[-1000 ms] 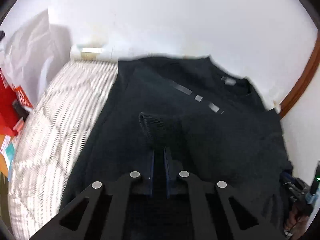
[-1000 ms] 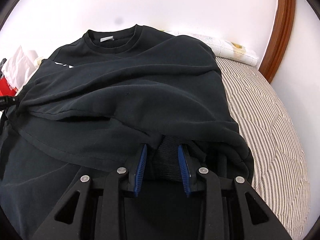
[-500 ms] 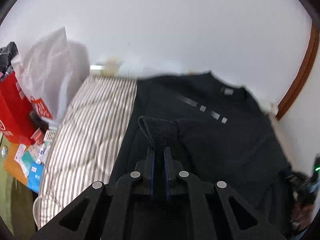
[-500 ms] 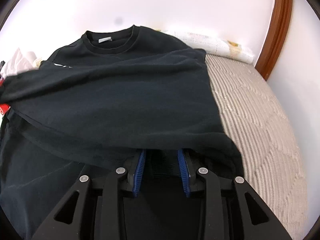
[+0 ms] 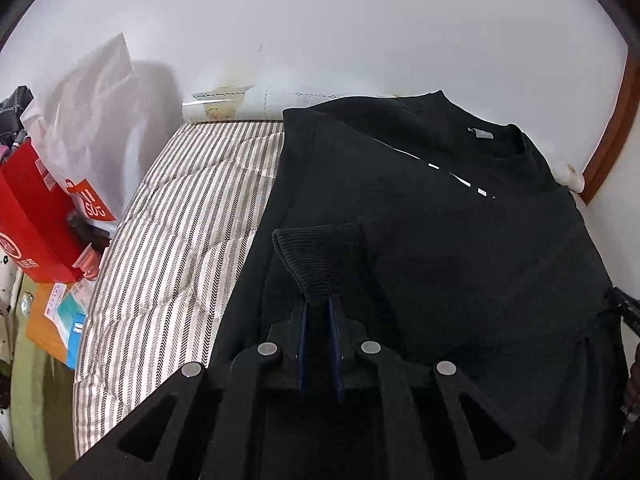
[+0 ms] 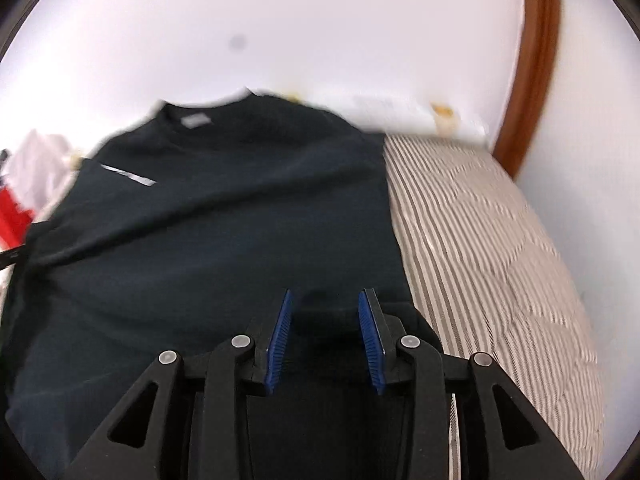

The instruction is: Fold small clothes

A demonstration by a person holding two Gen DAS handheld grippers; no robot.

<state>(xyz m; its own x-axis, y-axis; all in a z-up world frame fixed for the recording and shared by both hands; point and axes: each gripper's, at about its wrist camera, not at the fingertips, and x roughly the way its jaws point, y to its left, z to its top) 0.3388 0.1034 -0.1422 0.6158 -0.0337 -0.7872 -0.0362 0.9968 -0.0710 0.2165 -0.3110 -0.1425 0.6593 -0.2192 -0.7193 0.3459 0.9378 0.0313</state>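
Left tool [image 5: 319,306] pinching ribbed cuff [image 5: 320,256] of black sweatshirt [image 5: 460,240]; right tool [image 6: 325,308] spread wide over sweatshirt on bed [image 6: 500,240]

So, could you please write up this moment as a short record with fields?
garment: black sweatshirt, spread on the striped mattress, collar toward the wall
left gripper: shut on the ribbed cuff
right gripper: open, over the sweatshirt's right side
sleeve: left sleeve lying across the body
clutter: red bag left of the mattress
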